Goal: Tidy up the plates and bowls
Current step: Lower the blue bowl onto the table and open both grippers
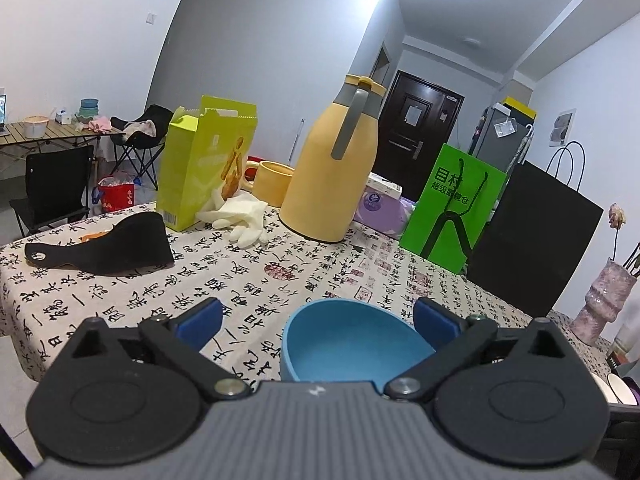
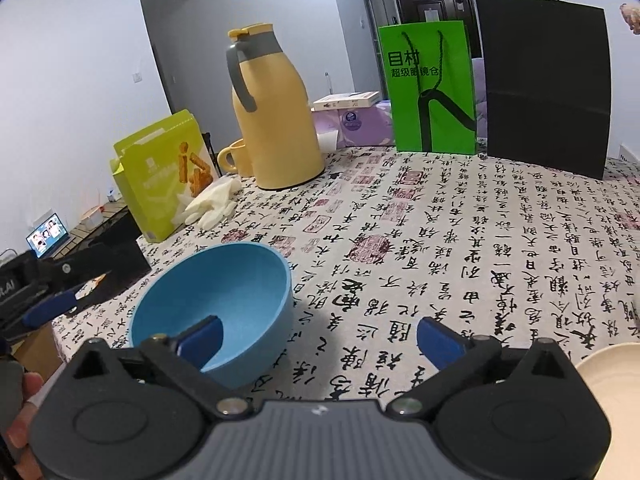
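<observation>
A blue bowl [image 1: 352,344] stands upright on the calligraphy-print tablecloth [image 1: 280,264]. In the left wrist view it lies between the spread fingers of my left gripper [image 1: 320,316], nearer the right pad, and neither pad presses on it. The right wrist view has the same bowl [image 2: 224,292] at lower left, with the left finger [image 2: 202,338] of my right gripper [image 2: 320,338] in front of its rim. That gripper is open, with only cloth between its pads. A cream plate [image 2: 612,376] shows at the lower right edge. The left gripper [image 2: 48,308] shows again at the far left.
At the back of the table stand a yellow thermos jug [image 1: 332,164], a yellow mug [image 1: 272,178], a green snack box [image 1: 204,164] with white gloves [image 1: 240,220], a green bag [image 1: 456,208] and a black bag [image 1: 536,240]. A black pouch [image 1: 108,248] lies left. White dishes [image 1: 618,388] show at far right.
</observation>
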`<state>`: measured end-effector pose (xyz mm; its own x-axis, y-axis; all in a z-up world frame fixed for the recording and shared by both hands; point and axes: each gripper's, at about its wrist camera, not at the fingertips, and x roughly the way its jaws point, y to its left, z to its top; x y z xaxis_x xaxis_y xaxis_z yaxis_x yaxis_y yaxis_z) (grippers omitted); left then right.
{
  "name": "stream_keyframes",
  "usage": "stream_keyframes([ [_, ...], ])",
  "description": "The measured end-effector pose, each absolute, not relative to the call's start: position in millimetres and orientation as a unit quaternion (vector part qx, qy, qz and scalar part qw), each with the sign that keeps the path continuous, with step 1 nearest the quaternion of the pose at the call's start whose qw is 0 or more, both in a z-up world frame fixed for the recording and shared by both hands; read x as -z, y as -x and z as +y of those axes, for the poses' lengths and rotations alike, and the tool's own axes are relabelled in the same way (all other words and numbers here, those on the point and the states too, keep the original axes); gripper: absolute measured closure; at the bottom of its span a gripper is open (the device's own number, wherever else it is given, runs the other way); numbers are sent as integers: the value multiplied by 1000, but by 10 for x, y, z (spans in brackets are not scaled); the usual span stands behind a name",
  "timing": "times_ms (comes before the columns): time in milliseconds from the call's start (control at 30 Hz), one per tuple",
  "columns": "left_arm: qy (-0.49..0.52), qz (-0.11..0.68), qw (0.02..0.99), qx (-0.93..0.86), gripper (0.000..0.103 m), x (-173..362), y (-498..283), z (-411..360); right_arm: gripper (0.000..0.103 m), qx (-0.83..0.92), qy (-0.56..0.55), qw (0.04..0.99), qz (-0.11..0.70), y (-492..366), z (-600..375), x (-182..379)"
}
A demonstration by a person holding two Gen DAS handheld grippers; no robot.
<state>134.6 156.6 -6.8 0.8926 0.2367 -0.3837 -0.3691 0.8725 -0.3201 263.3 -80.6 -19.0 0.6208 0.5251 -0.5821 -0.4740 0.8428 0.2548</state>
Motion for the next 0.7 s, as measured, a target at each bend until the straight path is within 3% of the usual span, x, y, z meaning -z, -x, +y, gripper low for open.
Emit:
stream_keyframes([
  [700,167,159,962,-143,0,-93,-1176,1154,0,-268,-70,908,314,-2400,-1320,103],
])
